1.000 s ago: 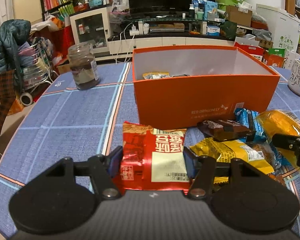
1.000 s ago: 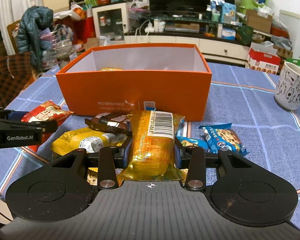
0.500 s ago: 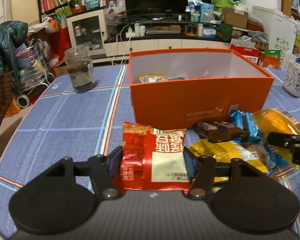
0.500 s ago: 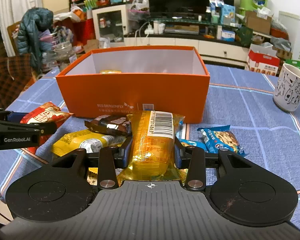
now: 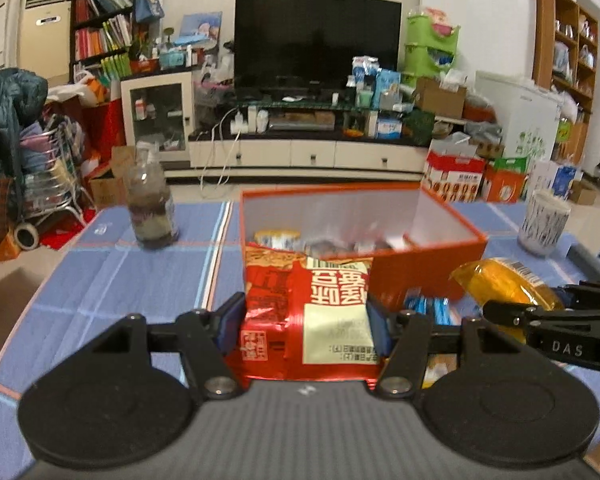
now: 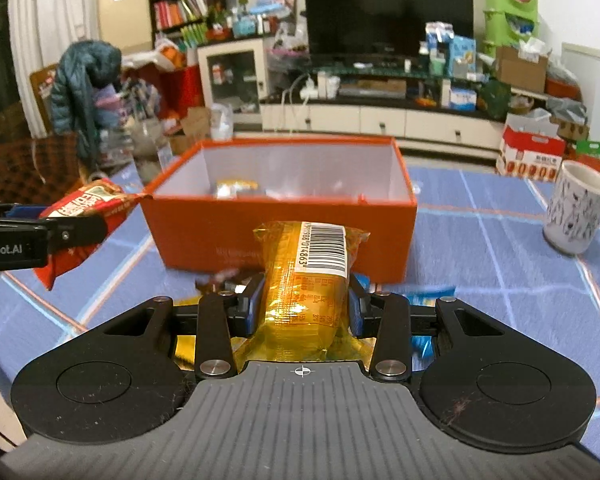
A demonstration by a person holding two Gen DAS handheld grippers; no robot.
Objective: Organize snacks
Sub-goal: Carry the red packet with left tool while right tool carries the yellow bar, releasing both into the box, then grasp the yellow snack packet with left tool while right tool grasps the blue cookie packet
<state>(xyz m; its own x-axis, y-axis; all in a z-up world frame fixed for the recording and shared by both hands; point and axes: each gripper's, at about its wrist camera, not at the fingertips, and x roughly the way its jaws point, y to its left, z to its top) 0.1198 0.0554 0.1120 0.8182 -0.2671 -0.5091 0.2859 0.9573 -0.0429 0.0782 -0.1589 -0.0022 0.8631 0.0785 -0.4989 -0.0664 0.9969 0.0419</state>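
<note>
Holding two snacks at once: our left gripper (image 5: 304, 320) pinches the red snack bag (image 5: 308, 312) by both sides, fingers pressed into the foil. Our right gripper (image 6: 302, 304) clamps the yellow snack pack (image 6: 306, 280), barcode end pointing far, fingers tight on its sides. Both packs sit off the blue checked tablecloth (image 5: 100, 280), near side of the orange box (image 6: 284, 224). We see the box open on top, white inside, with a few wrappers (image 5: 278, 238) lying at its bottom. Below the right gripper, a brown wrapper (image 6: 220, 278) and blue packs (image 6: 430, 292) lie on the cloth against the box's near wall. A glass jar (image 5: 150, 208) stands far left of the box; a patterned mug (image 6: 578, 208) stands to its right, well apart. From the right wrist view the red bag shows at left, level with the box rim.
</note>
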